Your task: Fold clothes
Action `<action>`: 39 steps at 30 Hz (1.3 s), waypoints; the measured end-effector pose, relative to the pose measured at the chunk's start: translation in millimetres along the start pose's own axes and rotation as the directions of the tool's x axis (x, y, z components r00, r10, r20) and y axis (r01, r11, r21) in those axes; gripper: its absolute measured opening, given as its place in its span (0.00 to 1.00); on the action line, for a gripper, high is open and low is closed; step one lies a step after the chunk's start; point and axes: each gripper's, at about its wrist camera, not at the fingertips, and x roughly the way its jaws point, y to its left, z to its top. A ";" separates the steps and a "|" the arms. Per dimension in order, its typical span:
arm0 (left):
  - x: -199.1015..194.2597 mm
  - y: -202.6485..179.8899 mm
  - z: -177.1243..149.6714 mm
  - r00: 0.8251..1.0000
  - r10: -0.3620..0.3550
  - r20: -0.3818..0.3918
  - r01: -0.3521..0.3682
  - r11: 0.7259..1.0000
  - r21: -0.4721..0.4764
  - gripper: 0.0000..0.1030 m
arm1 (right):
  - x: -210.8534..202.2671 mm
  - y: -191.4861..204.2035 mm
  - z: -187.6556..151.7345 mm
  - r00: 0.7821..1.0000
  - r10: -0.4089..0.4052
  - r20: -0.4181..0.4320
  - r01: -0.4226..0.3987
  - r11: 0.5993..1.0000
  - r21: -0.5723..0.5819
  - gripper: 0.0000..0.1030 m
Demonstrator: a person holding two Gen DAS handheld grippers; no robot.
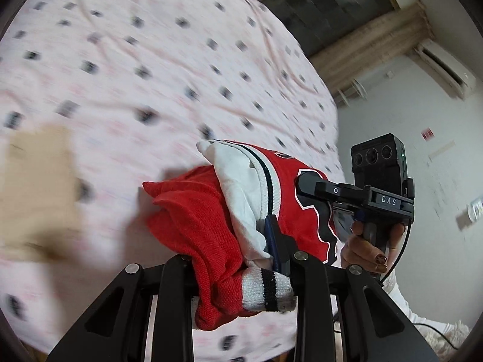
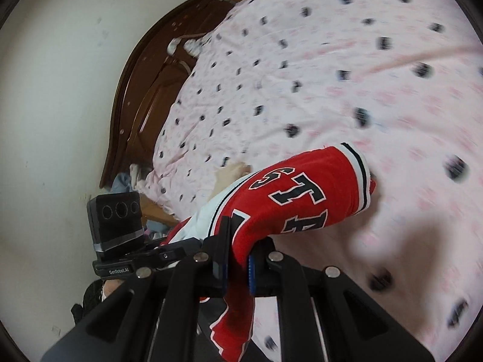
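The red jersey (image 1: 217,241) is hanging in the air between the two grippers, above the pink bed sheet (image 1: 151,75). In the left wrist view the left gripper (image 1: 241,274) is pinching a bunch of the red cloth and its white striped cuff, so its fingers are clamped tight on the jersey. The rest of the jersey is spreading up toward 1 o'clock, where the right gripper (image 1: 305,181) is biting into its other side. A hand (image 1: 366,247) with dark nails is holding that gripper's handle at 4 o'clock.

In the right wrist view the right gripper (image 2: 238,259) is squeezing a fold of the jersey (image 2: 302,199) between its blue pads (image 2: 251,274). Big black letters are showing on the cloth toward 1 o'clock, and a flap is dangling down at 6 o'clock. The left gripper (image 2: 169,255) is sitting at 8 o'clock with part of the jersey behind it.

The sheet's dark spots are blurry. A tan blurry shape (image 1: 36,193) is lying at 9 o'clock in the left view, and it is hard to tell what it is.

The sheet is wrinkled. A brown wooden headboard (image 2: 145,96) is standing at 10 o'clock against a white wall (image 2: 60,90). An air conditioner (image 1: 443,66) is hanging on the wall at 2 o'clock
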 end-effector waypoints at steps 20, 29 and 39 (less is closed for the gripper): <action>-107.3 139.3 24.7 0.968 0.181 0.171 -0.170 0.982 -0.080 0.23 | 215.4 110.8 102.3 0.983 0.130 -0.133 -0.150 0.976 -0.158 0.09; -64.2 167.8 -45.8 0.984 0.160 0.076 -0.146 0.976 -0.161 0.23 | 254.5 57.2 38.7 0.958 -0.004 -0.285 -0.037 0.990 -0.138 0.09; -42.3 178.0 -77.4 0.989 0.142 0.045 -0.129 0.967 -0.218 0.24 | 251.2 37.7 0.6 0.937 -0.120 -0.328 0.066 0.983 -0.173 0.12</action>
